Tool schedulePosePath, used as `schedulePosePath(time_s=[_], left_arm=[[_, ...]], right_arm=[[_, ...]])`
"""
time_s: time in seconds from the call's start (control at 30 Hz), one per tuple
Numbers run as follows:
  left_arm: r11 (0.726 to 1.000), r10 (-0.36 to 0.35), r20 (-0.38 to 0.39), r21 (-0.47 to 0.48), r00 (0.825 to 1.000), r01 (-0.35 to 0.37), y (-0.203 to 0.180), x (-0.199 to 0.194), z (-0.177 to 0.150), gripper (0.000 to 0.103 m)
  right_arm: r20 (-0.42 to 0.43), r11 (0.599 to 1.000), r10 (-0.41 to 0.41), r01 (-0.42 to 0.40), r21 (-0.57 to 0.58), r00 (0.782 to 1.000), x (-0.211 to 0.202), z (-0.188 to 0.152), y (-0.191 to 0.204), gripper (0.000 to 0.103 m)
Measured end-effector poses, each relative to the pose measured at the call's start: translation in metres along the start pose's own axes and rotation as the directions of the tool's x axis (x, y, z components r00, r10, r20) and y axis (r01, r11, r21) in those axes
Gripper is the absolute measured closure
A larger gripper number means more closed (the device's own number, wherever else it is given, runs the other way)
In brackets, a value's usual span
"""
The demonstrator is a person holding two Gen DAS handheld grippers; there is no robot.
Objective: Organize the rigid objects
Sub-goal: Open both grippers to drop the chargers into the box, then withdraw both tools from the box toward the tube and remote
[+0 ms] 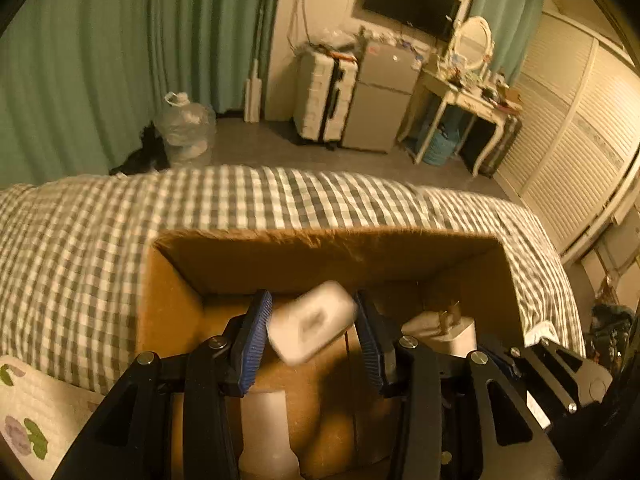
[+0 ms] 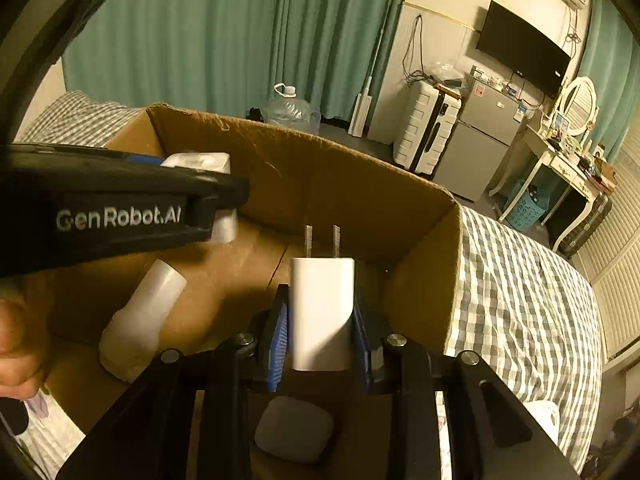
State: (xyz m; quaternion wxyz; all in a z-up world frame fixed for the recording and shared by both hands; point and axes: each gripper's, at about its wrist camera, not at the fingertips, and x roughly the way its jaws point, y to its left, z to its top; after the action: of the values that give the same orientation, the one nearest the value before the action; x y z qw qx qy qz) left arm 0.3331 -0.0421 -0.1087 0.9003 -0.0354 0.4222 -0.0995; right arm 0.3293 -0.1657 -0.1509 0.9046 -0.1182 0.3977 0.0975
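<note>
An open cardboard box (image 1: 248, 256) (image 2: 360, 184) stands on a checked bed. My left gripper (image 1: 314, 320) is over the box with its jaws apart; a blurred white rounded case (image 1: 310, 328) sits tilted between the blue pads, and contact is unclear. The left gripper also shows in the right wrist view (image 2: 224, 196). My right gripper (image 2: 320, 332) is shut on a white plug charger (image 2: 322, 312), prongs pointing away, over the box; the charger also shows in the left wrist view (image 1: 452, 332). A white bottle (image 2: 140, 320) (image 1: 266, 436) lies inside the box. A small white case (image 2: 294, 428) lies below the right gripper.
The checked bedcover (image 1: 120, 232) surrounds the box. Beyond the bed are a water jug (image 1: 186, 128), a white suitcase (image 1: 324, 96), a small fridge (image 1: 380, 100), a dressing table (image 1: 468, 96) and green curtains (image 1: 100, 60). A flowered cloth (image 1: 24, 420) lies at lower left.
</note>
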Motion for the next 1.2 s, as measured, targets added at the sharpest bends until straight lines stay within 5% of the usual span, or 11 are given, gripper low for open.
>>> schedulePosePath(time_s=[0.07, 0.43, 0.73, 1.07, 1.2], left_arm=[[1.0, 0.002, 0.021, -0.013, 1.0, -0.002, 0.002, -0.01, 0.003, 0.049], [0.996, 0.003, 0.159, -0.084, 0.987, 0.01, 0.007, -0.102, 0.011, 0.049], [0.998, 0.06, 0.374, -0.03, 0.925, -0.052, -0.005, -0.22, -0.003, 0.044], [0.995, 0.068, 0.507, 0.027, 0.859, -0.095, -0.02, -0.313, -0.032, 0.043], [0.993, 0.059, 0.547, 0.055, 0.835, -0.106, -0.027, -0.338, -0.047, 0.04]], right_arm=[[0.026, 1.0, 0.001, -0.002, 0.023, 1.0, -0.009, 0.002, -0.004, 0.073], [0.187, 0.997, -0.047, 0.035, 0.068, 0.981, -0.102, 0.015, -0.01, 0.047], [0.366, 0.994, -0.08, 0.047, 0.099, 0.927, -0.207, 0.015, 0.001, 0.015], [0.509, 0.995, -0.089, 0.052, 0.087, 0.856, -0.302, -0.003, 0.021, 0.003], [0.518, 0.995, -0.09, 0.061, 0.073, 0.851, -0.324, -0.017, 0.028, 0.0]])
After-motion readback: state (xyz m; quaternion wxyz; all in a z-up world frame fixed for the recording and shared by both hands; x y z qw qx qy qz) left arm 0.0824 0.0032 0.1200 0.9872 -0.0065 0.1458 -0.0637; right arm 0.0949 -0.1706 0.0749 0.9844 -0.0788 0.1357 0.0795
